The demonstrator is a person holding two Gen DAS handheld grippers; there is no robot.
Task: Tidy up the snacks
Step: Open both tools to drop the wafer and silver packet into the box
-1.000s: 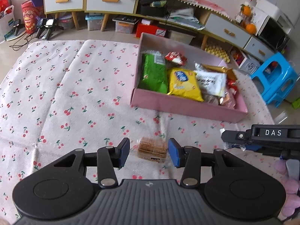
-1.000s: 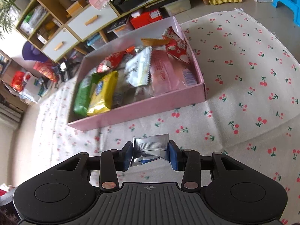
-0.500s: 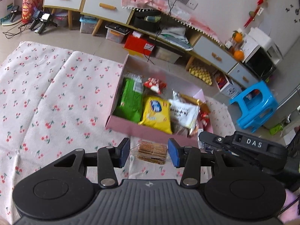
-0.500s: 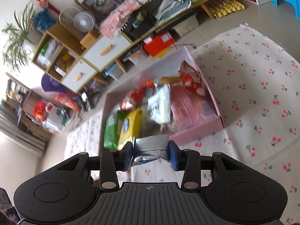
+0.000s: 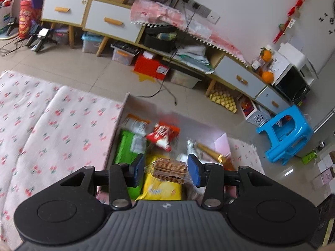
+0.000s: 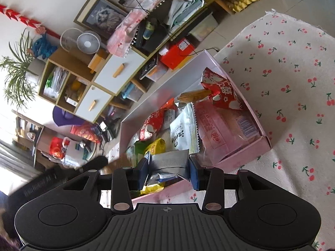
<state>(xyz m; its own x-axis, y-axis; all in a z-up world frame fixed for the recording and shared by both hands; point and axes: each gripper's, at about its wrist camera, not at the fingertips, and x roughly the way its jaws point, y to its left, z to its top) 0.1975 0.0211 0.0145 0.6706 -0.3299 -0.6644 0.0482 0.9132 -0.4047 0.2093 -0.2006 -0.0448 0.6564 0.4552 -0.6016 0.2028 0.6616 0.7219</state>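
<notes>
A cracker pack [image 5: 170, 169] is clamped in the left gripper [image 5: 166, 169] and a silver packet [image 6: 168, 164] in the right gripper [image 6: 169, 170], above the crowded pink box [image 6: 240, 158]; released carelessly, 1 could slide off the pile.

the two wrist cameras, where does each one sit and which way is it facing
Left wrist: sits behind the left tongs, looking down and forward over the pink box toward the cabinets; its own blue pads clamp a cracker pack.
Right wrist: sits behind the right tongs, looking down at the box's near wall; its pads clamp a silver packet.
Shared: the pink box of snacks, the cherry-print cloth, the fan and the framed picture.
</notes>
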